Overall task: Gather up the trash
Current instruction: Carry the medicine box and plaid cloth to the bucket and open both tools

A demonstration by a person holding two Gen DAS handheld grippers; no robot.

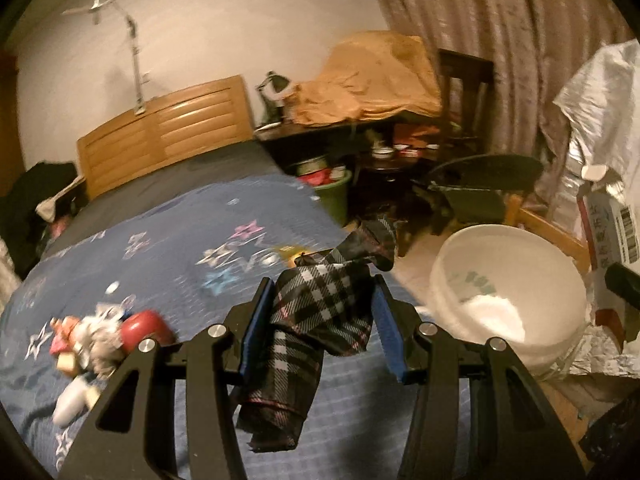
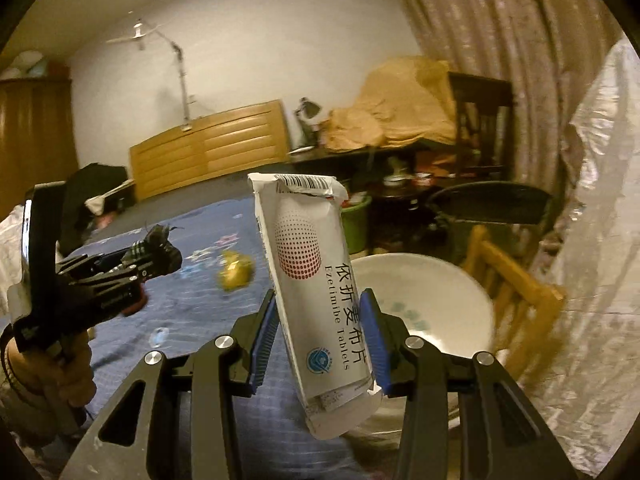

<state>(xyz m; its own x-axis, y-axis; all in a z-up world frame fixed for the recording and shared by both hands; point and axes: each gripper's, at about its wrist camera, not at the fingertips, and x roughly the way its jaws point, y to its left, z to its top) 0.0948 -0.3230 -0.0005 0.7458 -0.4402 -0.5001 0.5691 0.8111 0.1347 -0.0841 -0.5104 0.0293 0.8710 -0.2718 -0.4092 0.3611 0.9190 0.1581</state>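
My left gripper [image 1: 323, 284] is shut on a black-and-white plaid cloth scrap [image 1: 316, 308] that droops between its blue pads above the blue star quilt [image 1: 180, 240]. In the right wrist view that same left gripper [image 2: 160, 256] shows at the left with a hand holding it, the scrap bunched at its tip. My right gripper [image 2: 319, 294] is shut on a white tablet box [image 2: 316, 272] with a torn top, held nearly upright. A white basin [image 1: 500, 230] stands beside the bed; it lies just behind the box [image 2: 436, 280].
Several small items, red and white, lie in a heap on the quilt [image 1: 100, 340]. A yellow crumpled piece [image 2: 236, 276] rests mid-bed. A green bucket [image 1: 332, 196], a wooden chair [image 2: 516, 300], a silver foil bag [image 1: 592, 120] and a cluttered desk crowd the right side.
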